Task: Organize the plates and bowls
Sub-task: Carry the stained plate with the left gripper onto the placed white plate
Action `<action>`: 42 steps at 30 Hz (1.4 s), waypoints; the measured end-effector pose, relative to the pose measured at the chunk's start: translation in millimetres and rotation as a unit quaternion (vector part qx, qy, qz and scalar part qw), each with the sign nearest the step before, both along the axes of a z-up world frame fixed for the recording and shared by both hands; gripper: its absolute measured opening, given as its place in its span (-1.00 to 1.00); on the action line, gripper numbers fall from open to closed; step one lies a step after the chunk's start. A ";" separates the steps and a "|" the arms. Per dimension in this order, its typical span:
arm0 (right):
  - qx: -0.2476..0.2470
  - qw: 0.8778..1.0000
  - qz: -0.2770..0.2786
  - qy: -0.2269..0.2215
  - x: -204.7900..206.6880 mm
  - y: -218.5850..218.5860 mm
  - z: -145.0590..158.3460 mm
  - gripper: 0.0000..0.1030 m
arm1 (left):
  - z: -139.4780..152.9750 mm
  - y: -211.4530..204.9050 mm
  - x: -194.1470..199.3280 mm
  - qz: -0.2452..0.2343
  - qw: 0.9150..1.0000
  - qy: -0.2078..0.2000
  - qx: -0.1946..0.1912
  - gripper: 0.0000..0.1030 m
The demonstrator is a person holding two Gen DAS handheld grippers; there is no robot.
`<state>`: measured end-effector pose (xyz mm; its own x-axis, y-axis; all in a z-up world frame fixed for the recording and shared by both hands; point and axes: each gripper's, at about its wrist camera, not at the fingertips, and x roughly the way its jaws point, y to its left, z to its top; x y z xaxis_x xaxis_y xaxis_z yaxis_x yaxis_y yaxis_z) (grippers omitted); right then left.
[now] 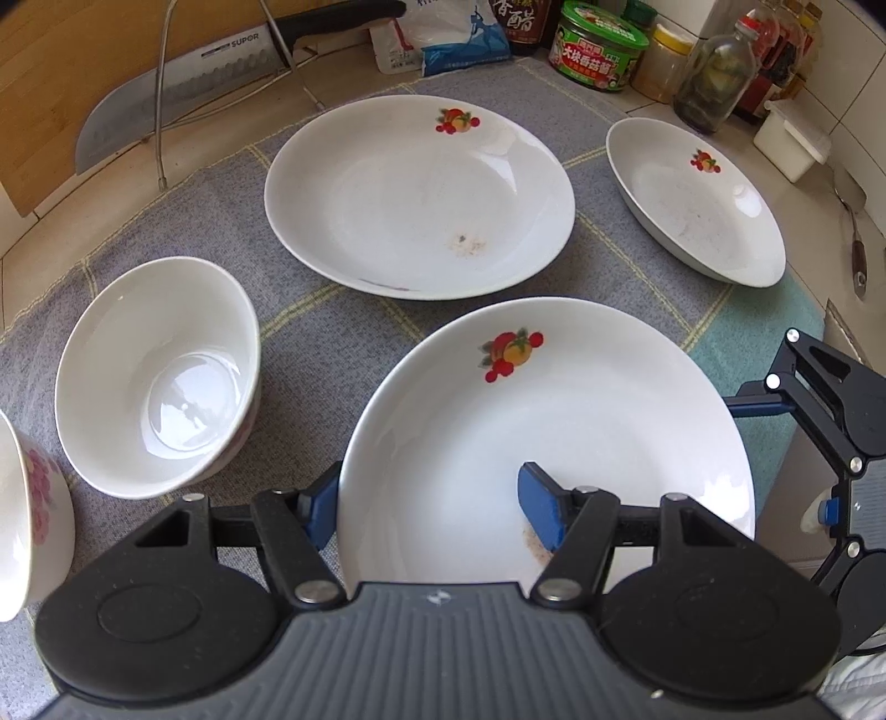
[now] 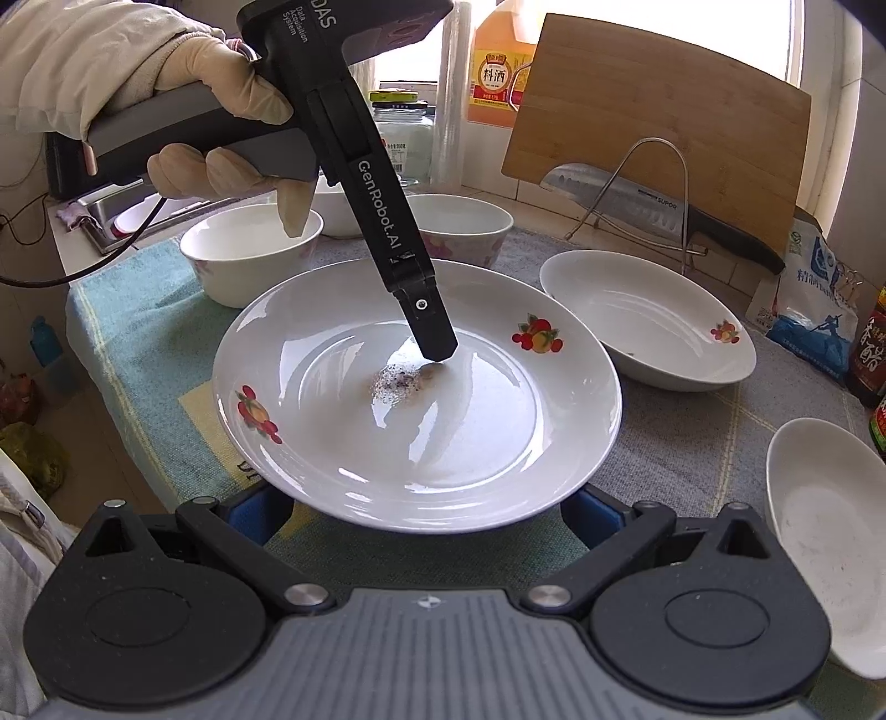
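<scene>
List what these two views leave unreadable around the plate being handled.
Right gripper fingertips: right wrist view, hidden under the plate rim; contact unreadable.
Left gripper outer finger's tip: left wrist view, behind the same rim.
Pink-flowered bowl: left wrist view, cut off by the left edge.
Side plate: right wrist view, cut by the right edge.

Bright daylight enters from the blown-out window (image 2: 786, 39) at the upper right of the right wrist view. Glare streaks the glossy white fruit-printed plate (image 2: 470, 443). Both views bow strongly toward dark corners. Focus is mostly sharp.
</scene>
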<state>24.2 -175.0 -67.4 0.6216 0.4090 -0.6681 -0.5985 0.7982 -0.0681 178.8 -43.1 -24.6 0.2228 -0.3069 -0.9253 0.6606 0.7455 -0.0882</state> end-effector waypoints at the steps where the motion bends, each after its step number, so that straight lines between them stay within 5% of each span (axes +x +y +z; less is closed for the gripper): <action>1: 0.000 1.000 0.000 -0.001 0.3 -1.8 1.7 1.00 | 1.5 -2.6 -0.1 0.000 1.000 -0.002 0.001 0.25; 24: -0.005 0.998 -0.062 -0.024 8.2 -107.2 30.2 1.00 | 33.6 -129.2 21.1 -0.064 0.997 -0.042 -0.022 0.25; 42: -0.014 0.987 -0.161 -0.015 -1.1 -190.4 23.6 1.00 | 1.7 -236.4 30.8 -0.153 0.987 -0.033 -0.032 0.26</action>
<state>23.1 -365.4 -43.8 0.7358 0.1694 -0.6557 -0.3122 0.9441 -0.1063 209.6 -279.4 -22.9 0.1702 -0.4263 -0.8884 0.8597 0.5049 -0.0776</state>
